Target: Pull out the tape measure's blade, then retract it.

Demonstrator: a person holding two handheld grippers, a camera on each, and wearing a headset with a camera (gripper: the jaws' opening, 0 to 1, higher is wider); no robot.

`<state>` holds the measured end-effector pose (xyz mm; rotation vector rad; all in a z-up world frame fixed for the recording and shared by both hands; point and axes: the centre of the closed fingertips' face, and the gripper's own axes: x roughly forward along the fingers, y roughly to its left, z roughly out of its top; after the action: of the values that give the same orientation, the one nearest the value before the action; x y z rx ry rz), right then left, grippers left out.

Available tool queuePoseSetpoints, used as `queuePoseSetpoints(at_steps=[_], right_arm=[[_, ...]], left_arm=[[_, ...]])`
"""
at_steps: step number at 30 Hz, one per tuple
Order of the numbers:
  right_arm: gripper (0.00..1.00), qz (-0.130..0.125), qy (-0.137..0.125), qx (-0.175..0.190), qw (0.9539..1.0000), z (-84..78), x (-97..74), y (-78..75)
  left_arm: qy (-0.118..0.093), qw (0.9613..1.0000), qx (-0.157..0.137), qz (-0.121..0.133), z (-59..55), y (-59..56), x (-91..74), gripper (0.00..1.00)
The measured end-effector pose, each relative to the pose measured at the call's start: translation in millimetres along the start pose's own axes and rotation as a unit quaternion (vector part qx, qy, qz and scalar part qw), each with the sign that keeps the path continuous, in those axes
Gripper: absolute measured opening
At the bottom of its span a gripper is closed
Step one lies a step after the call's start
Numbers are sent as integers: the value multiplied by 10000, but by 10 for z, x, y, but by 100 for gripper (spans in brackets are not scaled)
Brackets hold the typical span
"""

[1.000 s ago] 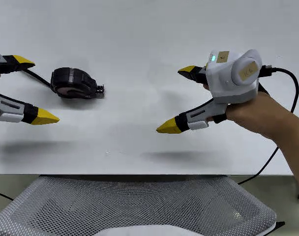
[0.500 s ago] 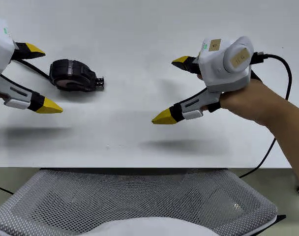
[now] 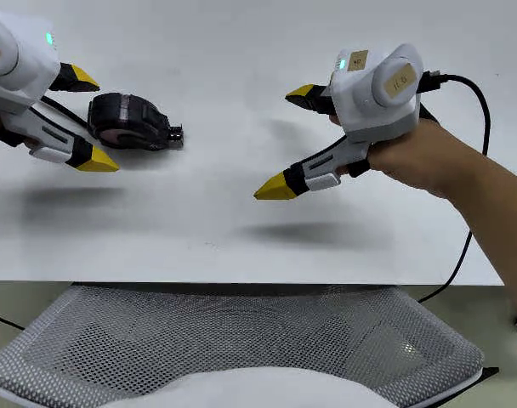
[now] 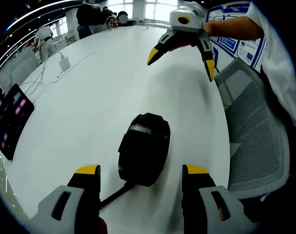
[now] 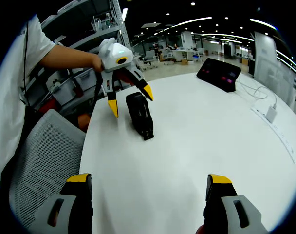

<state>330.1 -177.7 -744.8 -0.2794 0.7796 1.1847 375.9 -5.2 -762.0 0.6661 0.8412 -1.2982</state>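
Note:
A black tape measure (image 3: 127,122) lies on the white table (image 3: 241,51), its blade tip (image 3: 175,133) pointing right and a black strap trailing off its left end. My left gripper (image 3: 90,119) is open, its yellow-tipped jaws standing either side of the case's left end without touching it. In the left gripper view the tape measure (image 4: 144,148) sits just beyond the left gripper (image 4: 142,170). My right gripper (image 3: 286,140) hovers open above the table, well to the right of the blade tip. The right gripper view has the tape measure (image 5: 139,114) far ahead of the right gripper (image 5: 146,179).
A grey mesh chair (image 3: 233,348) stands at the table's near edge. A black cable (image 3: 475,183) runs from the right gripper down past the table's right side. A dark tablet (image 5: 220,73) and a white charger with cord (image 5: 270,114) lie at the table's far end.
The left gripper has moved right and up to the tape measure, its jaws now straddling the case. The right gripper has drifted a little left and up. The tape measure has stayed put.

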Motion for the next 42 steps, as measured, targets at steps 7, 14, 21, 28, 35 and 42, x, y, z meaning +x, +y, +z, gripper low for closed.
queuePoseSetpoints(at_steps=[7, 14, 21, 28, 35, 42], right_arm=[[95, 19, -72, 26, 10000, 18, 86, -19], [93, 73, -88, 30, 9999, 24, 174, -5], [92, 96, -128, -13, 9999, 66, 239, -15], [90, 69, -136, -76, 9999, 93, 287, -32], [89, 89, -146, -87, 9998, 95, 337, -40], [83, 133, -232, -92, 9996, 140, 450, -54]], left_arm=[[52, 9998, 176, 24, 0, 27, 50, 49], [49, 9996, 264, 15, 18, 19, 95, 37], [52, 9995, 316, -5, 32, -4, 128, 32], [75, 9994, 342, -27, 43, -17, 145, 31], [65, 9993, 364, -13, 53, -23, 144, 30], [68, 9993, 367, -38, 66, -19, 144, 30]])
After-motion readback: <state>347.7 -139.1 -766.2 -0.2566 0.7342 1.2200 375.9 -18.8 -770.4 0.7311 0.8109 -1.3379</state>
